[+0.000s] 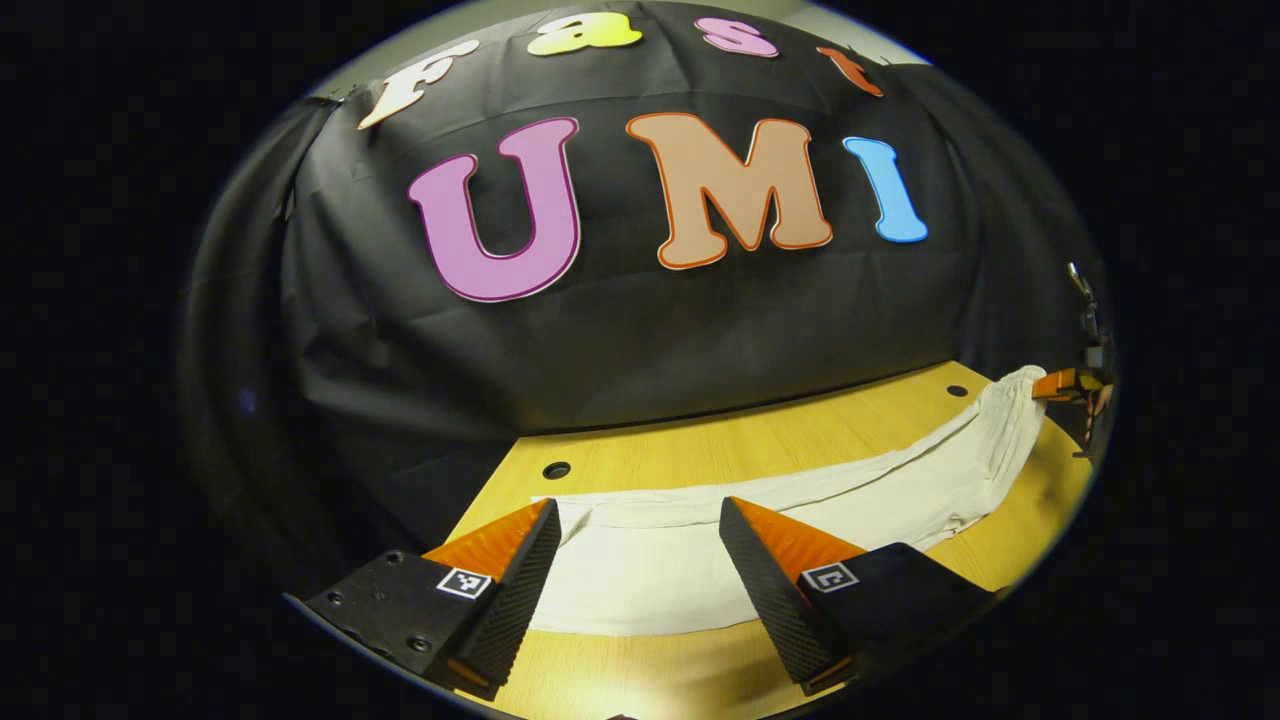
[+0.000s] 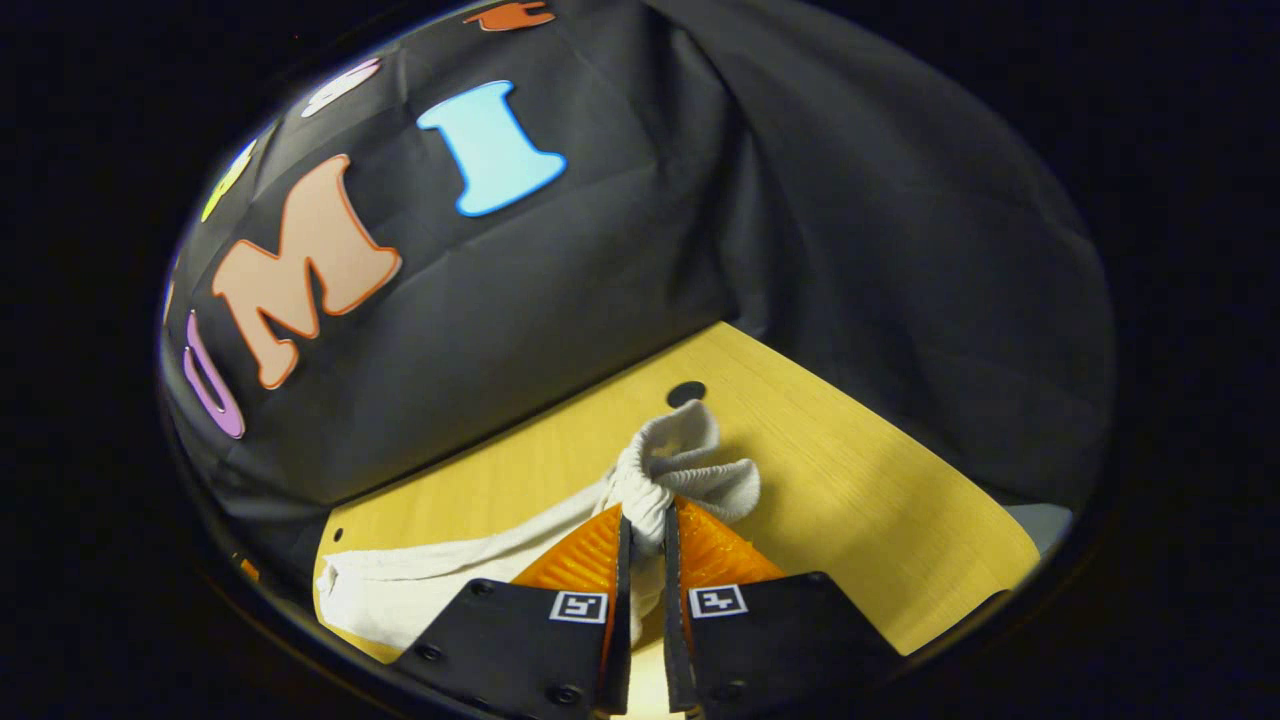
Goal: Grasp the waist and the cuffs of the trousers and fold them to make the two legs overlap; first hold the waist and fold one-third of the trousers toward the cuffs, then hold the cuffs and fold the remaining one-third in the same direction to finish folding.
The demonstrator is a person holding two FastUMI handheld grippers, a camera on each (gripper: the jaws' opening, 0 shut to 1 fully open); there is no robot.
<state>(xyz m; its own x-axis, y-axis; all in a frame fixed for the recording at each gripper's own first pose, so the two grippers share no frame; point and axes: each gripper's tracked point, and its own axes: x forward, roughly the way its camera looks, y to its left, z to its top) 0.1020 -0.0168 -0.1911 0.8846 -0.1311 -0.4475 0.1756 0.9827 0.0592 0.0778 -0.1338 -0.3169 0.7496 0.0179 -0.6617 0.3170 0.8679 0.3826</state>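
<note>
In the left gripper view, the white trousers are lying across the yellow table, stretching from the lower centre of the frame up to the right edge. The left gripper is hovering at the bottom of the frame with its fingers spread wide, straddling the near end of the cloth and gripping nothing. At the far right edge the other gripper is showing small, at the garment's far end.

In the right gripper view, the right gripper at lower centre is pinching a bunched, ribbed end of the trousers, its fingers nearly closed with cloth squeezed between them.

The fabric is looking light, soft and limp, so it will likely sag and crease; taking hold at a hemmed edge, through all layers, seems safest
</note>
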